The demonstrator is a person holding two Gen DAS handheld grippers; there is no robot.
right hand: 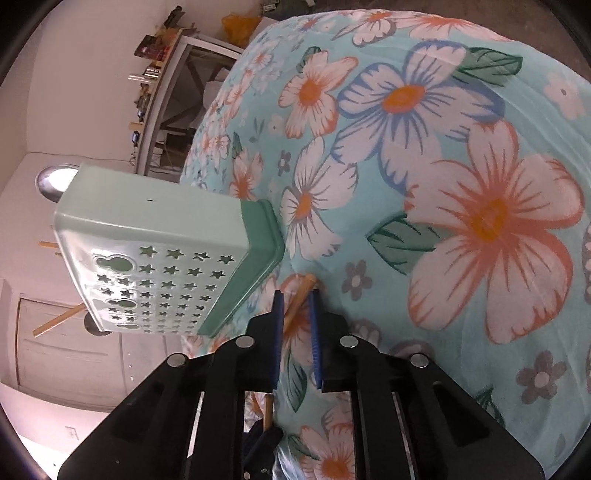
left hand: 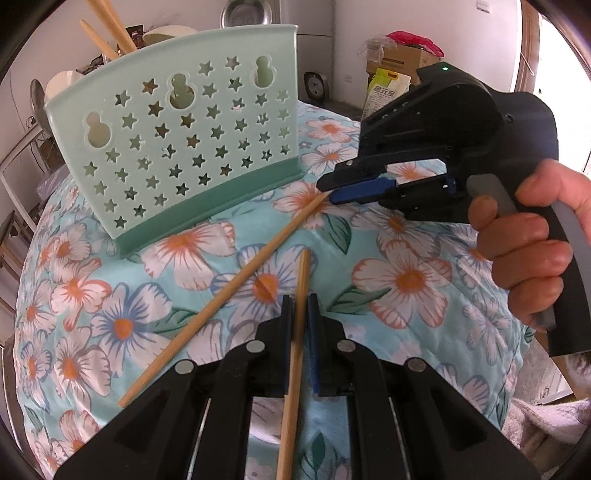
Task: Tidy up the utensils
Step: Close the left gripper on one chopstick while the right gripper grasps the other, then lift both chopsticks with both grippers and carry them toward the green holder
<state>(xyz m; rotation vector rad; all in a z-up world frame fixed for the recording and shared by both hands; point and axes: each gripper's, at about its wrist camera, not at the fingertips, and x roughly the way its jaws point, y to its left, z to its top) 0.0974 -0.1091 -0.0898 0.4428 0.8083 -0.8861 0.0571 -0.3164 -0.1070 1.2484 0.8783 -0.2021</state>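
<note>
A mint-green utensil holder (left hand: 177, 147) with star-shaped holes stands on the floral tablecloth (left hand: 406, 280); two chopsticks (left hand: 110, 26) stick out of its top. My left gripper (left hand: 300, 306) is shut on one wooden chopstick (left hand: 297, 332) that points toward the holder. A second chopstick (left hand: 221, 299) lies slanted on the cloth. Its far end (right hand: 303, 291) sits between the blue pads (right hand: 314, 325) of my right gripper (right hand: 296, 306), which is open, with a gap at each side of the stick. A hand (left hand: 532, 251) holds the right gripper (left hand: 328, 190) just right of the holder's (right hand: 147, 229) base.
A metal spoon (right hand: 51, 181) pokes from the holder's top. Behind the table are a cardboard box (left hand: 406, 59), a small clock (left hand: 316, 86) and a cluttered shelf (right hand: 166, 92). The cloth drops off at the table's left edge (left hand: 33, 258).
</note>
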